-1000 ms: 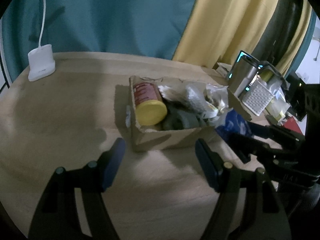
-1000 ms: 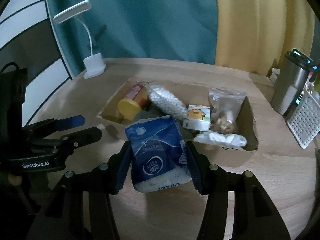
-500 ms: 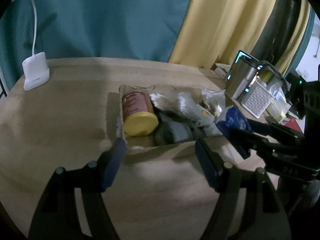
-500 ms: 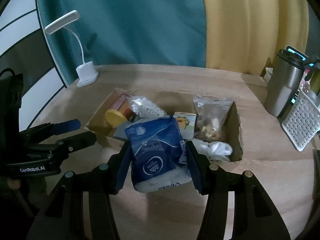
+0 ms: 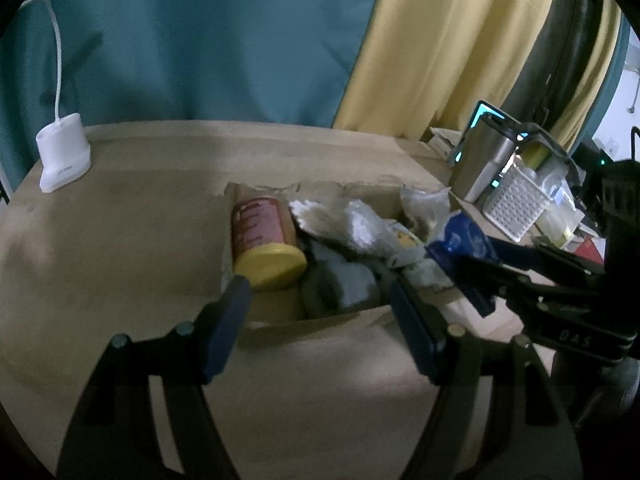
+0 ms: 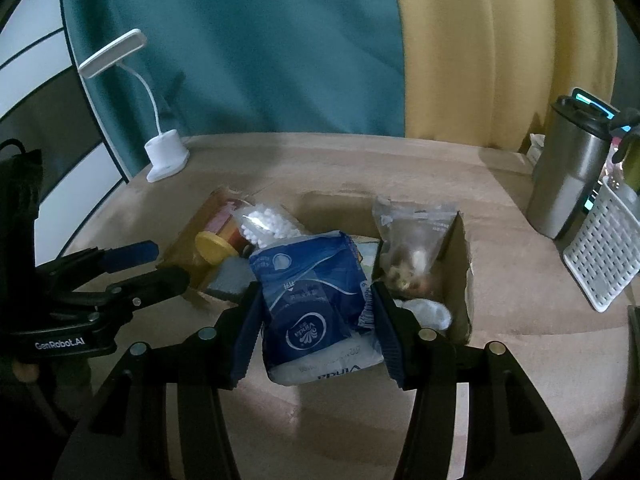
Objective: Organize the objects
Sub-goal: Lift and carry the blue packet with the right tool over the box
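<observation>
A shallow cardboard box on the wooden table holds a red jar with a yellow lid, a bag of white cotton balls, a snack bag, a grey item and white wadding. My right gripper is shut on a blue tissue pack, held over the box's near edge. In the left wrist view the box and jar lie just ahead, and the tissue pack shows at the right. My left gripper is open and empty at the box's near-left side.
A white desk lamp stands at the back left. A steel tumbler and a white perforated basket stand at the right. Teal and yellow curtains hang behind the table.
Both grippers have moved closer to the box. The right gripper has carried the tissue pack forward over the box's near edge. The left gripper stays open.
</observation>
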Available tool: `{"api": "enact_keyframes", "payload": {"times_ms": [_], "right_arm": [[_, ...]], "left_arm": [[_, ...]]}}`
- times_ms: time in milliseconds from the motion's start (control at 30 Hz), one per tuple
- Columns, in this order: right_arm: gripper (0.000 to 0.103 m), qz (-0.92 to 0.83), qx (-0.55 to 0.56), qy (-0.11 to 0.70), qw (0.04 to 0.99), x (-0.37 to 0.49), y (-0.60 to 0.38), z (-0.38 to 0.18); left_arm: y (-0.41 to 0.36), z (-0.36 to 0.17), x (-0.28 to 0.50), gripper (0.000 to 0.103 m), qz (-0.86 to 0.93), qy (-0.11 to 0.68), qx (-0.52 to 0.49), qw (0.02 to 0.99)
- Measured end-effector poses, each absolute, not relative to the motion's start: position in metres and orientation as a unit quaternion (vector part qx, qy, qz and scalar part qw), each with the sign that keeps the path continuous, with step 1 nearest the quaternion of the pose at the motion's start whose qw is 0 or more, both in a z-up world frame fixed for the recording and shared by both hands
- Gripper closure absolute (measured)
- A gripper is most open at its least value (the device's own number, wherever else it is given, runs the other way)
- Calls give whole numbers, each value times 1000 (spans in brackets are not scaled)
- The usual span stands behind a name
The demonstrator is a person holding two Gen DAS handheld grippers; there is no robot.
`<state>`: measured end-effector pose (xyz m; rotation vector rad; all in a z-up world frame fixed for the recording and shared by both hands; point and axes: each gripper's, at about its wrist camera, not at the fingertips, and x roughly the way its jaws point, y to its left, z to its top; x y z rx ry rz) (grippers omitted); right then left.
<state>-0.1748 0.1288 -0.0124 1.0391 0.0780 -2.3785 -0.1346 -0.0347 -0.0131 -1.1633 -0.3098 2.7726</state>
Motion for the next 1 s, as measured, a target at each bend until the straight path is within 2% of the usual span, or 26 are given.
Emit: {"api": "enact_keyframes", "payload": {"times_ms": [1000], "right_arm": [[47, -876, 405, 18, 260, -216, 128, -25]], "left_arm": [[-34, -22, -167, 29, 910, -100, -398, 59]]}}
